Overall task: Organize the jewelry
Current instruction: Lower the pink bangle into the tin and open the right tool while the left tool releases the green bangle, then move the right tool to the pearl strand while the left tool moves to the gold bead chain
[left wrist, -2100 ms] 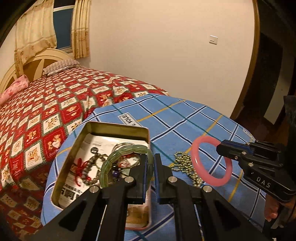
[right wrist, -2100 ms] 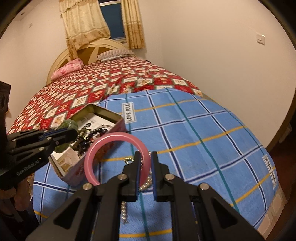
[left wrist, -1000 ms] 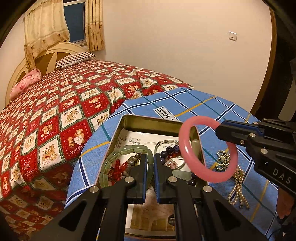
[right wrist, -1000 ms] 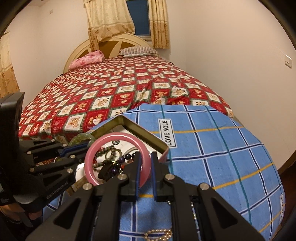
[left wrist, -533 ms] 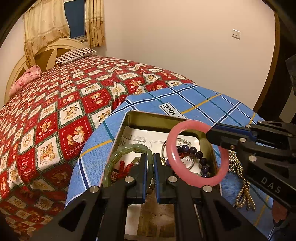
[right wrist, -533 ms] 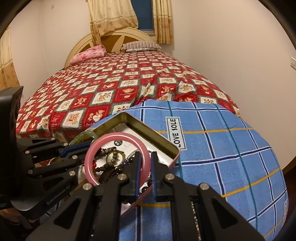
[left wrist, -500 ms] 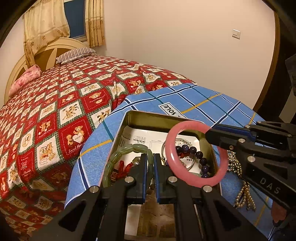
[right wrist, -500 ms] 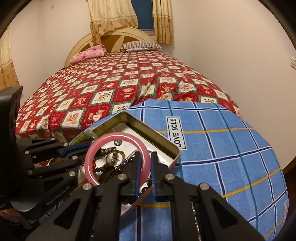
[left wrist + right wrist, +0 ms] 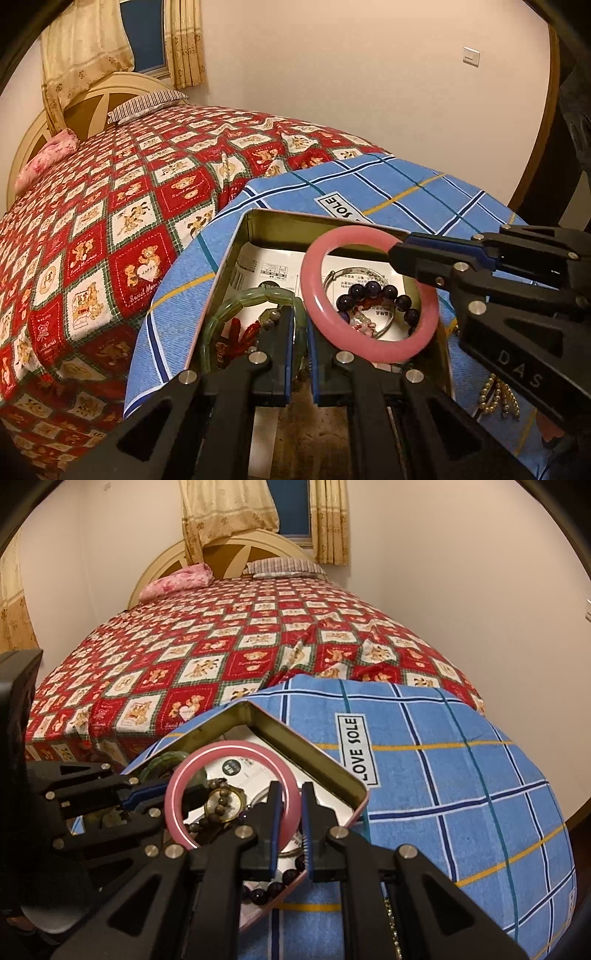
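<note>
Right gripper [image 9: 291, 805], jaws pinching the pink bangle [image 9: 369, 291], which hangs above the open tin [image 9: 258, 221] of jewelry. Left gripper [image 9: 300, 325], jaws pinching the green bangle [image 9: 255, 297] inside the tin, left of the pink one

The bed [image 9: 229, 653] carries a red-and-white patchwork quilt [image 9: 110, 236] printed with bears. A pink pillow [image 9: 177, 579] and a striped pillow [image 9: 284, 566] lie at the headboard end. A blue plaid towel [image 9: 461, 775] labelled "LOVE SOLE" covers the raised support at the foot of the bed. An open metal tin [image 9: 280, 225] rests directly on the towel. A pearl bead strand [image 9: 498, 398] lies on the towel just beside the tin's right wall.
</note>
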